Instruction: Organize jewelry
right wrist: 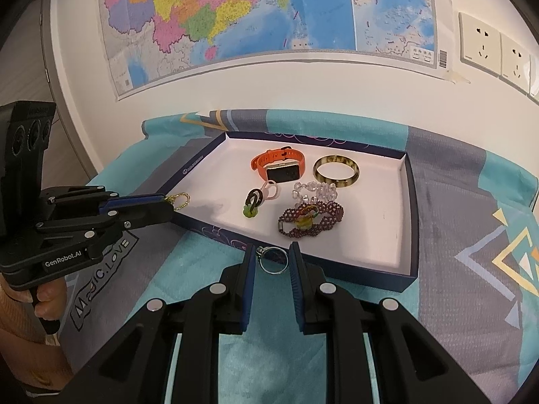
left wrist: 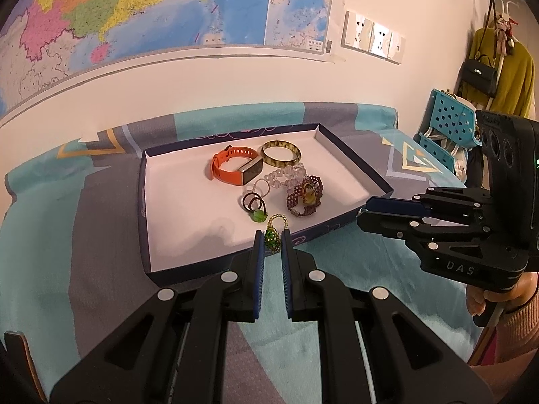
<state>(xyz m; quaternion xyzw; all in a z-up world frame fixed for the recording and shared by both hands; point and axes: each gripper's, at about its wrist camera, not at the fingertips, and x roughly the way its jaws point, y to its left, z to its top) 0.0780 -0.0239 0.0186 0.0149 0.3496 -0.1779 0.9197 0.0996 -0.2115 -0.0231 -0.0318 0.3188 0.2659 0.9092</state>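
Green beads on a fine gold chain make up the charm (left wrist: 273, 234), pinched between the clenched left tool (left wrist: 272, 235) just above the tray's (left wrist: 340, 141) near wall; light and limp, it seems safest gripped at the bead cluster. Inside lie a rubbery orange watch (left wrist: 235, 168), a glossy rigid bangle (left wrist: 281, 152) and beaded bracelets (left wrist: 305, 195). From the right wrist, a thin metal ring (right wrist: 273, 261), hard and likely slippery, sits clamped across its band in the right tool (right wrist: 271, 259), over the cloth by the tray.

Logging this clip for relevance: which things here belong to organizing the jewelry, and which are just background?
Job:
left gripper, shut on green bead charm
right gripper, shut on silver ring
box tray
orange watch
bangle
maroon beaded bracelet

Background:
wall map
sockets
handbag
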